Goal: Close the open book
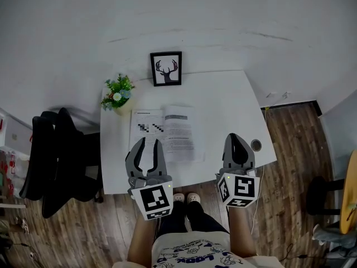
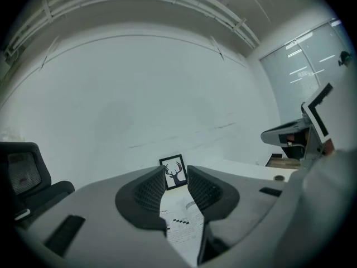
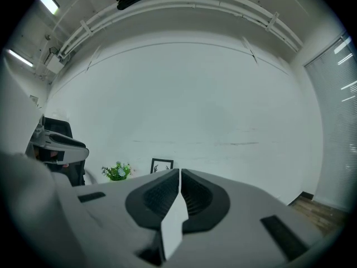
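The open book lies flat on the white table, a little left of the middle of the head view, its pages facing up. Just below it, over the table's near edge, the left gripper has its fingers spread apart with nothing between them; in the left gripper view the book's printed page and the framed deer picture show through the gap. The right gripper hangs at lower right of the book, well apart from it, its fingers together at the tips and empty. A potted plant stands at the table's upper left corner, and a black chair sits off the table's left side.
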### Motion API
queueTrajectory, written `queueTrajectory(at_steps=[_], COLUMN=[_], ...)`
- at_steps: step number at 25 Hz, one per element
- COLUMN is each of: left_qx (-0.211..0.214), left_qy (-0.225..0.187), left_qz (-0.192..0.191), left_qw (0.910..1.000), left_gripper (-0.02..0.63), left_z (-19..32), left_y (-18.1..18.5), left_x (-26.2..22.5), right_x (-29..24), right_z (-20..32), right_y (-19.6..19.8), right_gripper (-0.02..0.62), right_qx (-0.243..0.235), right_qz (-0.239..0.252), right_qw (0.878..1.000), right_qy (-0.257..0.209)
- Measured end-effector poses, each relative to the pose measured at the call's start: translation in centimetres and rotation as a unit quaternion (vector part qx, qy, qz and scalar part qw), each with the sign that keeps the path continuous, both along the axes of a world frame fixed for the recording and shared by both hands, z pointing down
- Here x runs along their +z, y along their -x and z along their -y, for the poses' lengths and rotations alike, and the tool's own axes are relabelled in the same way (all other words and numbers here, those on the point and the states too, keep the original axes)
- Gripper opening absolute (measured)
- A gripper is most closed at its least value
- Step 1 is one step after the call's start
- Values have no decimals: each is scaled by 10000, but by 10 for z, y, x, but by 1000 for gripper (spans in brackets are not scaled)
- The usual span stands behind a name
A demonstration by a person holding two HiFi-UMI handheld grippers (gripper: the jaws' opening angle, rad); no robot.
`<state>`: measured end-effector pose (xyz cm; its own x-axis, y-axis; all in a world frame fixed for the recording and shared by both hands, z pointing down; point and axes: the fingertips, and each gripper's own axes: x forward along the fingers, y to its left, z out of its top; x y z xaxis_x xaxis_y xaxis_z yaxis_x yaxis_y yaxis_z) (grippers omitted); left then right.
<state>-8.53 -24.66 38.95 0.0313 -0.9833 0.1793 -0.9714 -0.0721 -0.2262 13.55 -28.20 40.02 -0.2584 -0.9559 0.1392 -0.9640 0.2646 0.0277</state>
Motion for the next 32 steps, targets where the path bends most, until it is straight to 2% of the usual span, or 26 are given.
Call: queueTrajectory(at_steps=[4,11,20,23,27,32], left_qx=[29,291,816,1082,1571,2022], left_qy=[99,200,523,666,894,1067], left_qz=[566,1266,2224,2660,3268,3708], left_qw=[9983,9913,9701,9556,9277,9001], left_gripper=[103,103,115,115,130,141], left_z=[0,4,8,8,3,-5], left_y=[-6,-28,-56,-65,-79,-95], left_x=[10,28,77,100,130,156], right_x=[7,18,32,37,44,51], right_z=[-1,-5,-9,-10,-11,-13], right_y=[-6,-19,-35,-40,-47,-52], right_gripper=[34,34,34,34,34,34], right_qx=[6,78,224,277,351,420], right_qz=[-17,-42,-76,-82,-101,-97], right_qw=[10000,9998,9992,9989,9983,9977], right_qy=[55,164,307,363,448,531])
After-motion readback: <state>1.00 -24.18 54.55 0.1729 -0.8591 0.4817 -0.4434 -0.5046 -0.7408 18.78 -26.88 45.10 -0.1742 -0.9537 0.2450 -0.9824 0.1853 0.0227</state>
